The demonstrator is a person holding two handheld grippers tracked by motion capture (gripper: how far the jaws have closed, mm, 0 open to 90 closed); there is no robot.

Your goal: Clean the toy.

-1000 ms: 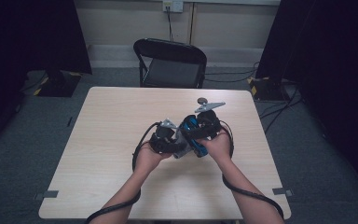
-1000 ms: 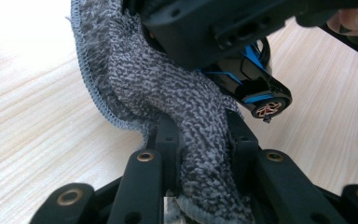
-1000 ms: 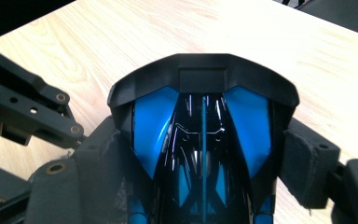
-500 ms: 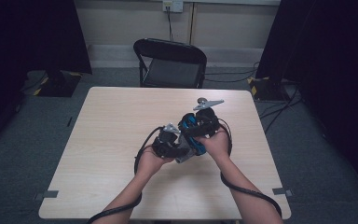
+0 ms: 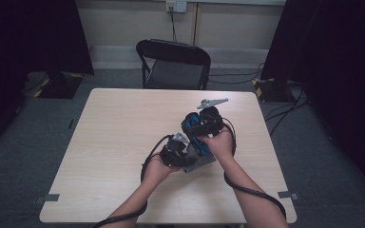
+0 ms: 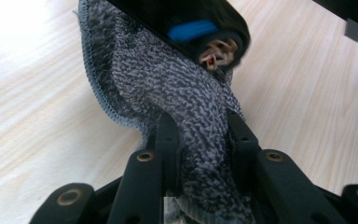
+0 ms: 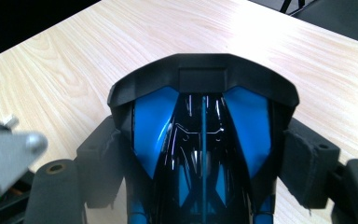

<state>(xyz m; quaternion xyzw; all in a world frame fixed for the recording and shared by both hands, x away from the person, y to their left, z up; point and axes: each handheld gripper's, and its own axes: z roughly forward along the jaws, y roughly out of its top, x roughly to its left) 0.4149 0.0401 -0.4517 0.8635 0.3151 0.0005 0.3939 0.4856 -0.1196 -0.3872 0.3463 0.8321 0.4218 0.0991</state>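
At the left of the high view, the left gripper (image 5: pixel 186 153) sits low over the counter (image 5: pixel 109 142), clenched on a grey knitted cloth (image 5: pixel 200 162). In the left gripper view the cloth (image 6: pixel 177 93) is bunched between the two black jaws, which press on it from both sides; from there it runs up and away ahead of the gripper and spreads into a wider fold whose hemmed edge hangs to the gripper's left, just above the pale wood. The far part of the cloth lies against the underside of a black and blue object (image 6: pixel 200 23) that crosses the top of that view, so the object sits ahead of and above the left gripper's tips.

Moving right, the right gripper (image 5: pixel 200 127) is raised a little higher and just beside the left one, the two close enough in the high view that they overlap. It grasps the black and blue object (image 7: pixel 203 135): in the right gripper view the glossy body fills the gap between the jaws, with a padded jaw pressed on each flank, and its curved black front edge stands out beyond the tips over the counter. The grey plate of the left gripper (image 7: pixel 4 154) shows to the lower left of this grip. Whether the cloth touches the counter beneath the object I cannot tell.
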